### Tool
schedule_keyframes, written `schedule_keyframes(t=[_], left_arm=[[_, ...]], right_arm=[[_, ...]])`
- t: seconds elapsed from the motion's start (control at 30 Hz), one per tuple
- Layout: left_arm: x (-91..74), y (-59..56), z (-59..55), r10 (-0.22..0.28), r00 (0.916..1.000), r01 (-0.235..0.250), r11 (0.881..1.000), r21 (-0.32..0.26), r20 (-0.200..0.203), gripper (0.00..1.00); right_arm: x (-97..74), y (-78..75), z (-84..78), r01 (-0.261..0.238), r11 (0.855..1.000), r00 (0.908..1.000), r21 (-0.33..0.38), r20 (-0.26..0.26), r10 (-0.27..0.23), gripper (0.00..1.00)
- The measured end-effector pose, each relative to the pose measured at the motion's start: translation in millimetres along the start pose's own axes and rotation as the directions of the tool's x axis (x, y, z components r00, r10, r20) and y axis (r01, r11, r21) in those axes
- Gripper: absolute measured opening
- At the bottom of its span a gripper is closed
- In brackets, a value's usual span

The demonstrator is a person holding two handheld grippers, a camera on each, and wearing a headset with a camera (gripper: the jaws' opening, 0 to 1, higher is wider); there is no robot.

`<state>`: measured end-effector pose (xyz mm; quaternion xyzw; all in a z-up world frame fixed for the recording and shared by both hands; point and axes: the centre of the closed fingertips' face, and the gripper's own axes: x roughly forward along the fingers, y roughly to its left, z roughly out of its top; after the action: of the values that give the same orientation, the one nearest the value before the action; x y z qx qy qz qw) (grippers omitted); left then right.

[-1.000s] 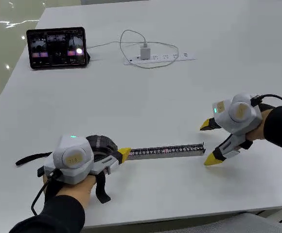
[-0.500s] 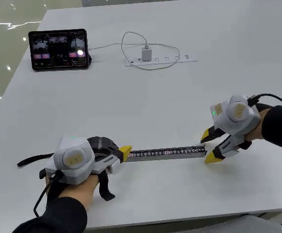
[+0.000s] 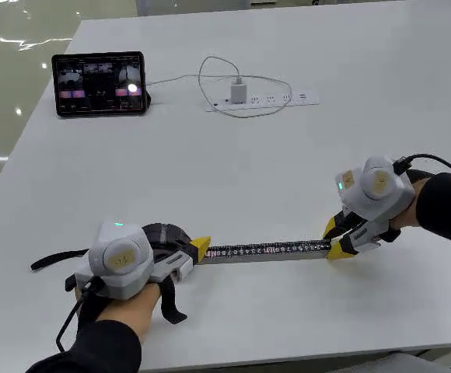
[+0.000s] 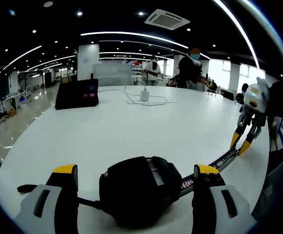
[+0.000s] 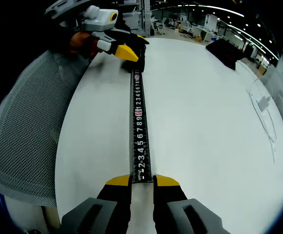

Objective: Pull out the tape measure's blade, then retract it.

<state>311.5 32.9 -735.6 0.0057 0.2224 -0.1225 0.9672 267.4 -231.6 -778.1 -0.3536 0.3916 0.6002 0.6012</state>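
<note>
The black tape measure case (image 3: 163, 233) lies on the white table at the near left, with my left gripper (image 3: 183, 247) shut on it. In the left gripper view the case (image 4: 139, 187) sits between the two yellow-tipped jaws of the left gripper (image 4: 136, 169). The blade (image 3: 264, 249) runs out flat along the table to the right. My right gripper (image 3: 333, 239) is shut on the blade's free end. In the right gripper view the numbered blade (image 5: 139, 112) leads from the right gripper (image 5: 142, 180) to the left gripper (image 5: 124, 48).
A lit tablet (image 3: 101, 83) stands at the far left. A power strip (image 3: 264, 99) with a charger and a looped white cable lies at the back. A black strap (image 3: 54, 259) trails left of the case. The table's front edge is close behind both hands.
My right gripper, open a second ago, has moved in to the blade's end and shut on it. The left gripper and case have stayed in place.
</note>
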Motion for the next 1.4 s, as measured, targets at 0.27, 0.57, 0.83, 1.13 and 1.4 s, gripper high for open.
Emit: schedule_keyframes(t=[0.27, 0.57, 0.83, 1.13, 1.4], left_arm=[[0.1, 1.0, -2.0, 0.006, 0.9999, -0.006, 1.000, -0.004, -0.010, 0.93], [-0.3, 1.6, -7.8, 0.009, 0.9989, -0.011, 1.000, -0.027, -0.046, 0.80], [-0.6, -4.7, -15.4, -0.015, 0.9957, 0.012, 0.999, -0.037, -0.091, 0.65], [-2.8, -5.5, -15.6, -0.023, 0.9954, 0.017, 0.998, -0.068, -0.093, 0.64], [-1.8, -5.2, -15.9, -0.030, 0.9953, 0.026, 0.998, -0.050, -0.092, 0.61]], right_arm=[[1.2, -0.3, 0.6, -0.006, 1.000, 0.9997, 0.002, -0.024, 0.006, 0.12], [2.9, -6.2, -3.5, 0.010, 1.000, 0.9931, -0.013, -0.117, -0.012, 0.11], [3.3, -6.6, -4.8, 0.015, 1.000, 0.9918, -0.010, -0.127, -0.017, 0.11], [4.5, -7.9, -5.1, 0.020, 1.000, 0.9904, 0.010, -0.137, -0.019, 0.10], [4.6, -6.7, -5.0, 0.022, 1.000, 0.9915, 0.018, -0.128, -0.020, 0.10]])
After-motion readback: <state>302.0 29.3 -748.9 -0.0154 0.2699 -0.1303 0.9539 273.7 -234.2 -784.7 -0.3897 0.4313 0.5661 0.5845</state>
